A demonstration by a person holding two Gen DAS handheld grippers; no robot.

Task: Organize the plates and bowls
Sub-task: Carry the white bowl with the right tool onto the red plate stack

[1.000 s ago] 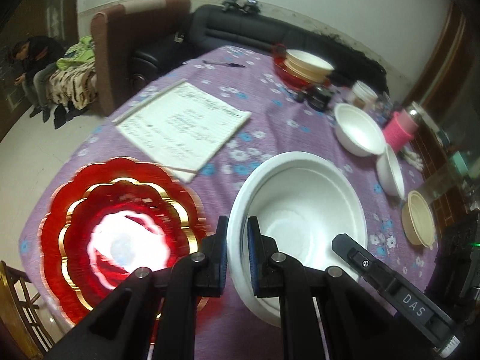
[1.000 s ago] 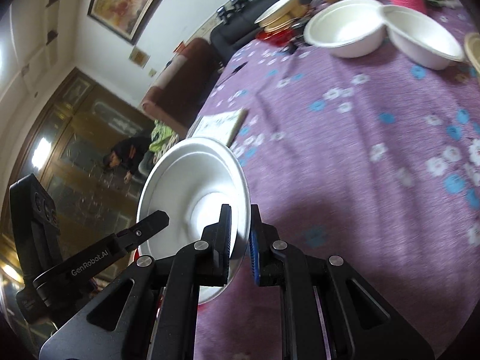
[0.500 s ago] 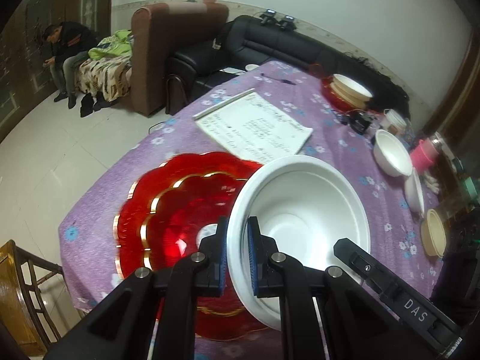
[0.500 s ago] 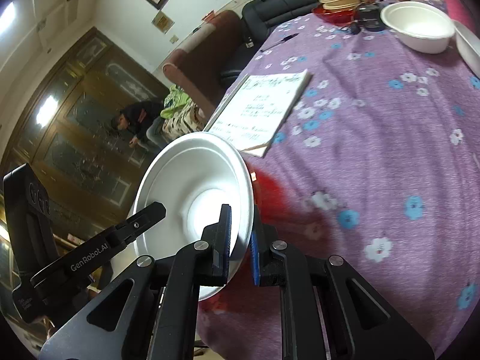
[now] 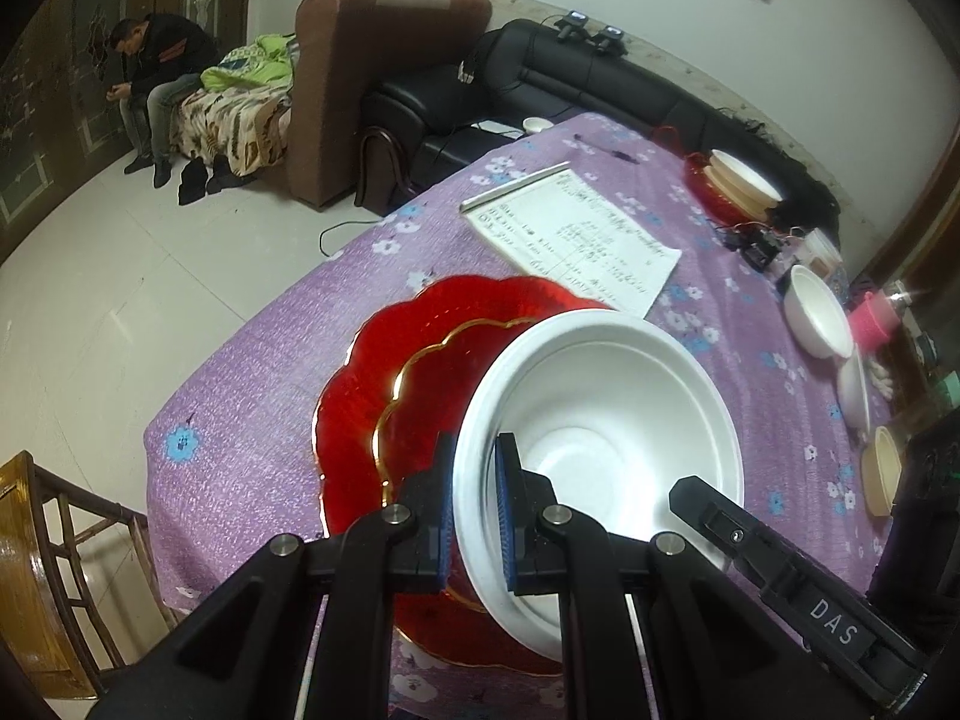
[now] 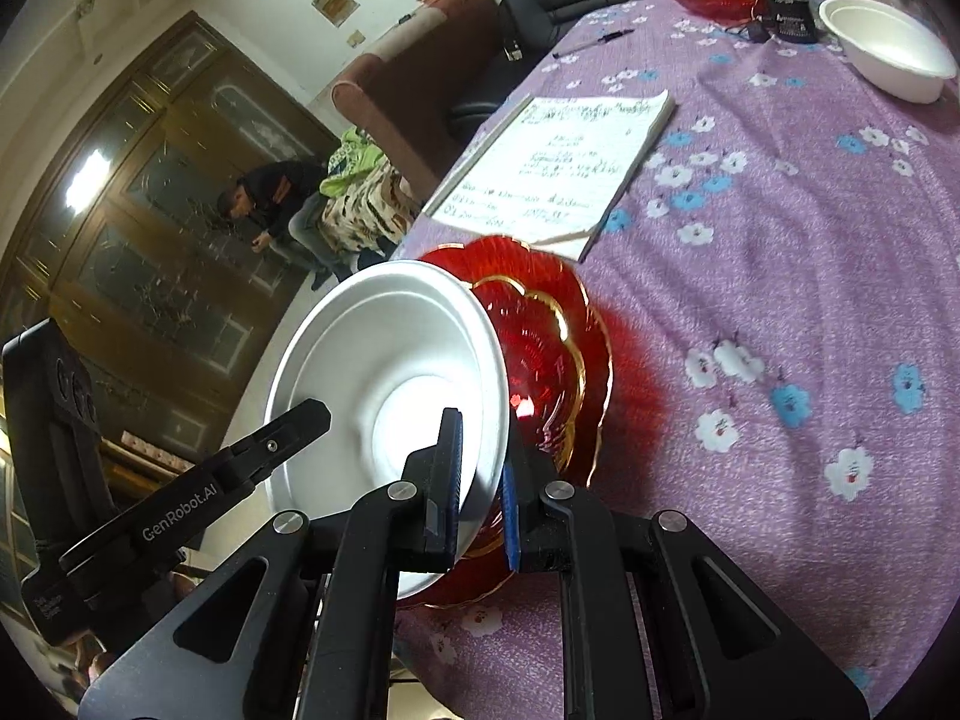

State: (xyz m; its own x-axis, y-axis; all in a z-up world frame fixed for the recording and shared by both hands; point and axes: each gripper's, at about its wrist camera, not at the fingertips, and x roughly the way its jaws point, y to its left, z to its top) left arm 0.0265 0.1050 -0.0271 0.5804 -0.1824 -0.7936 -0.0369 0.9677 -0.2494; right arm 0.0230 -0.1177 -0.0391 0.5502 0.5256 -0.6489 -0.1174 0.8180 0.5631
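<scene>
Left wrist view: the left tongs (image 5: 474, 510) pinch the near rim of the large white bowl (image 5: 606, 414), pads pressed on both faces of the wall. The bowl hangs over the red scalloped plate (image 5: 408, 372), covering its right part. The second tongs' black finger marked DAS crosses the bowl's far side. A notepad (image 5: 576, 240) lies beyond the plate on the purple floral tabletop (image 5: 252, 396).

Right wrist view: the right tongs (image 6: 483, 474) pinch the opposite rim of the same bowl, which sits tilted above the plate; contact between the two cannot be confirmed.

Judgement: the step is seating the bowl on the plate. Recommended: level both grips, centre the bowl over the gold ring, lower evenly, then release both sides together.
</scene>
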